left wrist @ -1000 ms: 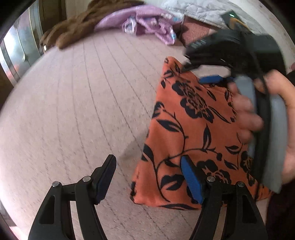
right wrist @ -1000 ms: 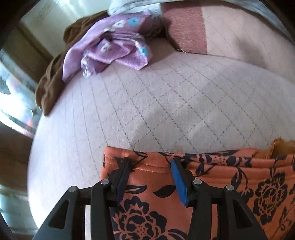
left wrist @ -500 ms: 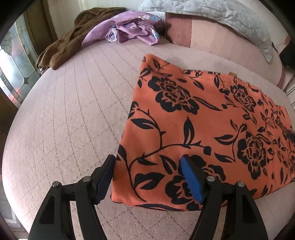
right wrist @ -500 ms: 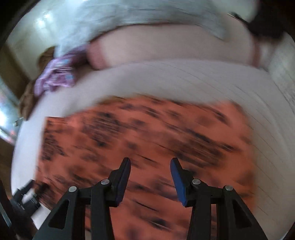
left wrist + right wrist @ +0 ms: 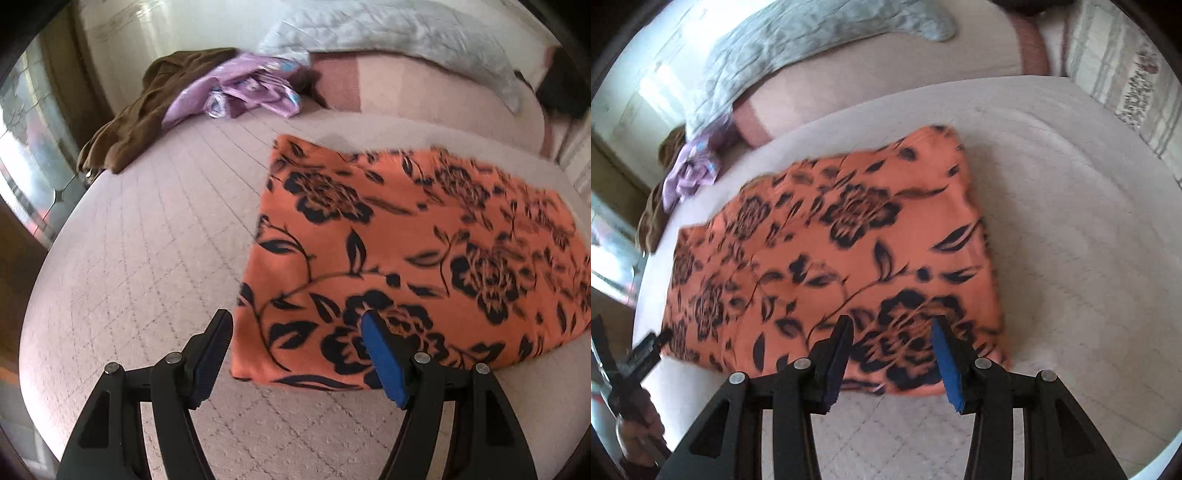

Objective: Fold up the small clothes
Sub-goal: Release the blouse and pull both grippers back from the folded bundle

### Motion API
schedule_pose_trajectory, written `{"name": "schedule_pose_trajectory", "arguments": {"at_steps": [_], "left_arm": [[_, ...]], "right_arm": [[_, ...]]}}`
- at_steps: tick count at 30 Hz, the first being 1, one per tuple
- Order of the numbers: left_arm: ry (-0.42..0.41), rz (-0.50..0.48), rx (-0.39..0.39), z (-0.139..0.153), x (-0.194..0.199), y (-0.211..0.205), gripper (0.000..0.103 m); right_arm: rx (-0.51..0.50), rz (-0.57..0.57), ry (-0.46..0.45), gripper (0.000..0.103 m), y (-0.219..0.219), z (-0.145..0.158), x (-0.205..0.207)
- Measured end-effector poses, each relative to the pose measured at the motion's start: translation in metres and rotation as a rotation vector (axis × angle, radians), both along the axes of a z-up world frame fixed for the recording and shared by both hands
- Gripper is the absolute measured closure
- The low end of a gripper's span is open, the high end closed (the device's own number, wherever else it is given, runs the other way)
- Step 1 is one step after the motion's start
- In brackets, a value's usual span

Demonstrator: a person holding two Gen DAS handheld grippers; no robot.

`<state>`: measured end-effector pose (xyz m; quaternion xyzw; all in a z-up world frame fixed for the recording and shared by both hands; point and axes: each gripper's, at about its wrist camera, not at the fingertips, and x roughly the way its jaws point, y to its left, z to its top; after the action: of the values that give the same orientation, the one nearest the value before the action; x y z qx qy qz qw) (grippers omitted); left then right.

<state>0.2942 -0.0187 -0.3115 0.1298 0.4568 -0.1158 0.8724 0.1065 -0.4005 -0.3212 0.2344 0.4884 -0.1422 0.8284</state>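
Two grippers, mine, both parted and empty: left gripper [image 5: 297, 341] over the near left corner, right gripper [image 5: 892, 338] over the near right corner, of one folded orange black-flowered cloth [image 5: 827, 254] lying flat on the pale quilted bed [image 5: 147, 258].

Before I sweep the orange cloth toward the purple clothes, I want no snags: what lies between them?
Nothing: in the left wrist view only bare quilted cover runs from the orange cloth to the purple clothes.

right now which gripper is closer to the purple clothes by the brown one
Left. The left gripper hovers at the orange cloth's end nearest the purple clothes; the right gripper hovers over its far end.
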Motion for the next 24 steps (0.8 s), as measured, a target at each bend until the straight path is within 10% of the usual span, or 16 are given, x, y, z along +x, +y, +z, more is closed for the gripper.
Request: {"name": "schedule_pose_trajectory", "arguments": {"at_steps": [3, 11, 16, 24], "left_arm": [[0.023, -0.007, 0.056, -0.01, 0.004, -0.006, 0.029], [-0.033, -0.063, -0.087, 0.017, -0.006, -0.008, 0.029], [0.006, -0.069, 0.086, -0.014, -0.005, -0.029, 0.029], [-0.038, -0.141, -0.028, 0.011, -0.025, -0.054, 0.03]], "right_arm": [[-0.006, 0.02, 0.066, 0.057, 0.002, -0.022, -0.004], [0.074, 0.075, -0.079, 0.055, 0.01, -0.001, -0.024], [0.044, 0.139, -0.011, 0.054, 0.026, -0.026, -0.002], [0.128, 0.164, -0.123, 0.054, 0.03, -0.005, 0.0]]}}
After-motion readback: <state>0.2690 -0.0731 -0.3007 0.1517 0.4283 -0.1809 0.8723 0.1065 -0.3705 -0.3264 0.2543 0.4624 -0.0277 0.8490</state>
